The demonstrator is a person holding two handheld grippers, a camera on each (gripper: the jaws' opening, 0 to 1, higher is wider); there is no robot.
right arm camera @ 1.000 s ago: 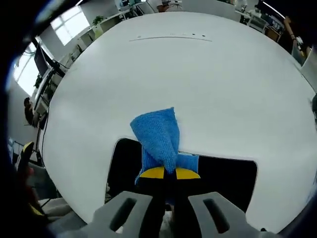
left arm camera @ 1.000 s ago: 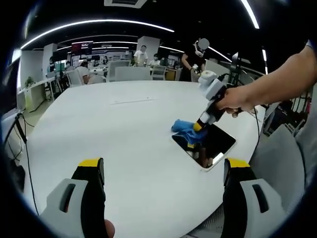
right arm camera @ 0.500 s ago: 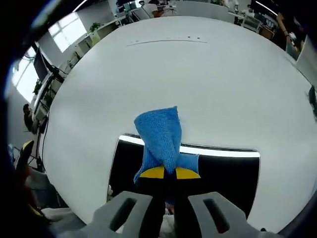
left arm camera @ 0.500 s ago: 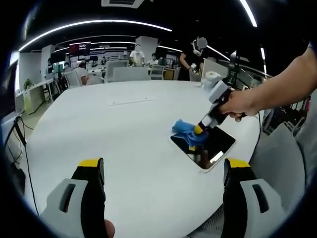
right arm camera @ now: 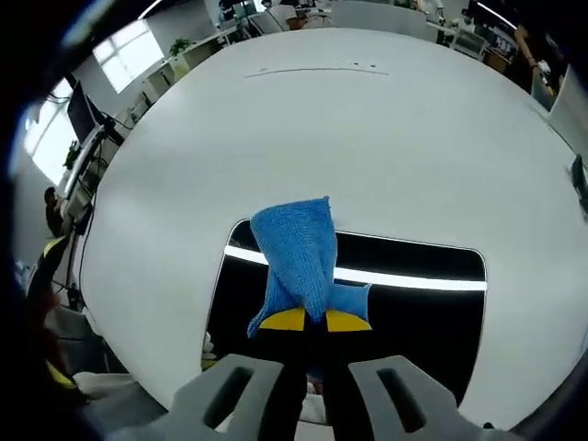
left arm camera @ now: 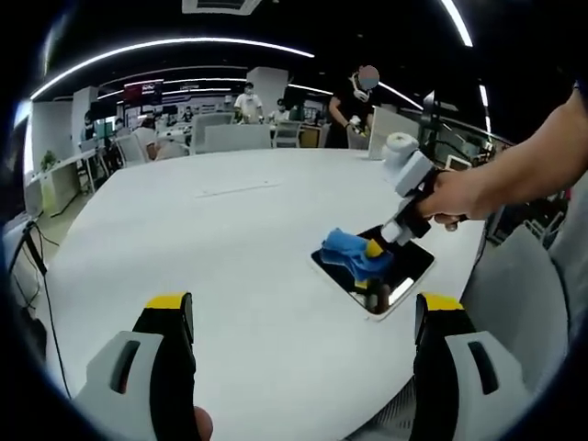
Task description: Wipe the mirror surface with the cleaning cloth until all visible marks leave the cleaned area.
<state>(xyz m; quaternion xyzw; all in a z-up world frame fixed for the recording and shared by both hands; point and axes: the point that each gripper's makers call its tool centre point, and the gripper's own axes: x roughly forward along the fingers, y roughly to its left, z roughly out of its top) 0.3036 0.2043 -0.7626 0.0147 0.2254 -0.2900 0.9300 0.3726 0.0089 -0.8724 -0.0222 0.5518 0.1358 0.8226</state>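
On white table (right arm camera: 386, 147), right gripper (right arm camera: 307, 321) clamping blue cloth (right arm camera: 299, 257) over mirror (right arm camera: 413, 312), left gripper (left arm camera: 303, 317) wide, empty.

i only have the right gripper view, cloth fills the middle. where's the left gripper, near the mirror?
Observer: No. In the left gripper view the left gripper is held back from the mirror, with bare table between, jaws wide apart and holding nothing.
Operator: is my cloth actually on the glass?
Observer: From the side, the cloth lies on the mirror's far-left part, with the right gripper slanting down onto it from a hand.
Operator: anyone nearby?
Observer: Several people stand or sit past the table's far edge, well away from the mirror.
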